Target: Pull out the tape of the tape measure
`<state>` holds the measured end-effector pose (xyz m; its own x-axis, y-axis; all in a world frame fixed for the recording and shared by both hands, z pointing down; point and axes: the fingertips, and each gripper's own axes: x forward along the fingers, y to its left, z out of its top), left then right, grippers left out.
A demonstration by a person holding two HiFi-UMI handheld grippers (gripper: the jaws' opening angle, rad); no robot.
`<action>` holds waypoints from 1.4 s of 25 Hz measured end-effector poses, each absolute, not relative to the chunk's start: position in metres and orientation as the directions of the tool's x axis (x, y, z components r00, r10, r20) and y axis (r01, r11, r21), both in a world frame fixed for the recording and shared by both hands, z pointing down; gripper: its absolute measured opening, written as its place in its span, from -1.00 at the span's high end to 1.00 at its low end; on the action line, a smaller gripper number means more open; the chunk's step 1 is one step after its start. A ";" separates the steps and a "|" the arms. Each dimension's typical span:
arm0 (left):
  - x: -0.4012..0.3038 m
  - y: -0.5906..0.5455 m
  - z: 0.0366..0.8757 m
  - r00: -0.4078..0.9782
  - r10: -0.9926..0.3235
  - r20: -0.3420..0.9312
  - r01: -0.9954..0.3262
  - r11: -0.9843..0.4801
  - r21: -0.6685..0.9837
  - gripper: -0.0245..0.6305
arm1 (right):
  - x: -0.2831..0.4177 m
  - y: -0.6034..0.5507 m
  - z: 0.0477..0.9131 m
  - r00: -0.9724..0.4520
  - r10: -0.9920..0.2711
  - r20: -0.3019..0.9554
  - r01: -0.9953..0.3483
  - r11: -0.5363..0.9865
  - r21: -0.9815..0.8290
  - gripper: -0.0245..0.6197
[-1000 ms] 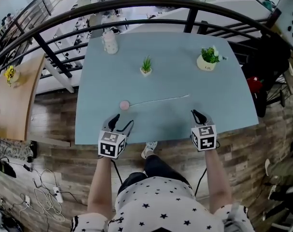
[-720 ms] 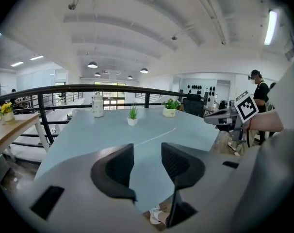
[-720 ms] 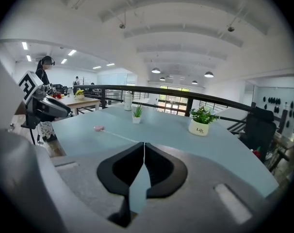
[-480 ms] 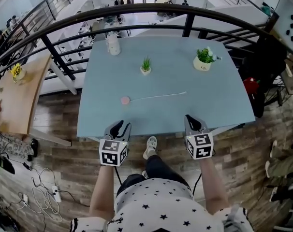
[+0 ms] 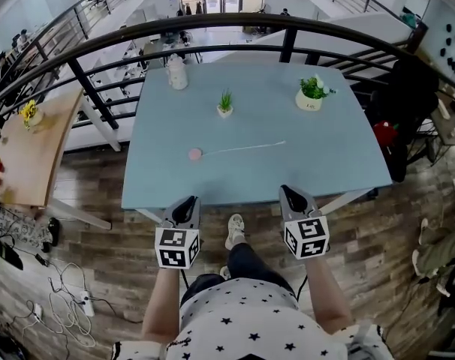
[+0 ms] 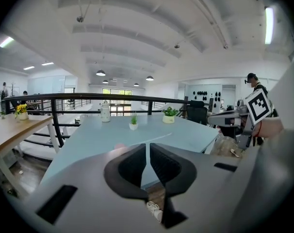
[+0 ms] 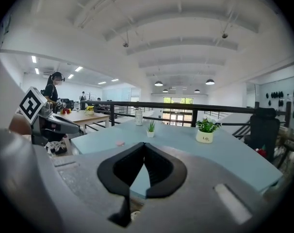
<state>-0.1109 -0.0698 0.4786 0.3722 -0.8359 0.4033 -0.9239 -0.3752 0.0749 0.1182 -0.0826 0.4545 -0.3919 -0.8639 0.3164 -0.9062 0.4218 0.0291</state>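
Pink round tape measure (image 5: 194, 154) lies on the flat pale blue table (image 5: 332, 156), left of the middle, with its thin white tape (image 5: 246, 148) drawn out in a nearly straight line to the right and slightly away from the person; nothing touches the case or the tape. Both hand-held grippers are well apart from it, at the near edge of the table over the wood-plank floor (image 5: 100, 246). The left gripper (image 5: 188, 202) points toward the table and its jaws are closing: in the left gripper view the black pads of this gripper (image 6: 147, 147) stand with only a thin slit between them, and nothing is in that slit. The right gripper (image 5: 289, 193) sits level with it on the other side; in the right gripper view its jaws (image 7: 144, 146) are drawn together, tips touching, and they hold nothing. Farther back on the table stand a small spiky green plant in a white pot (image 5: 224, 103) near the centre, a bushier green plant in a cream pot (image 5: 308, 94) to the right, and a white jar (image 5: 176, 72) at the far left corner. A black metal railing (image 5: 212, 25) curves round the far side of the table. Between the grippers, on the floor, a white shoe (image 5: 233, 225) shows below the table edge.
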 end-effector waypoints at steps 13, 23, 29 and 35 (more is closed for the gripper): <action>-0.105 -0.035 0.460 0.389 -0.853 0.347 -0.921 -0.372 0.119 0.90 | 0.092 -0.049 0.429 -0.426 -0.875 0.230 -0.900 0.436 -0.008 0.90; -0.107 -0.030 0.457 0.396 -0.856 0.333 -0.918 -0.370 0.139 0.92 | 0.077 -0.043 0.428 -0.461 -0.860 0.219 -0.883 0.468 -0.022 0.90; -0.103 -0.032 0.456 0.405 -0.852 0.332 -0.914 -0.379 0.143 0.92 | 0.075 -0.043 0.426 -0.458 -0.864 0.209 -0.883 0.470 0.004 0.90; -0.098 -0.032 0.455 0.422 -0.844 0.330 -0.907 -0.397 0.143 0.92 | 0.076 -0.042 0.425 -0.457 -0.867 0.198 -0.886 0.464 -0.015 0.90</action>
<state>-0.0977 -0.0325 0.4545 0.4221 -0.8445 0.3297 -0.9065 -0.3972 0.1431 0.0764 -0.0420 0.4251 -0.4574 -0.8669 0.1982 -0.8857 0.4641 -0.0145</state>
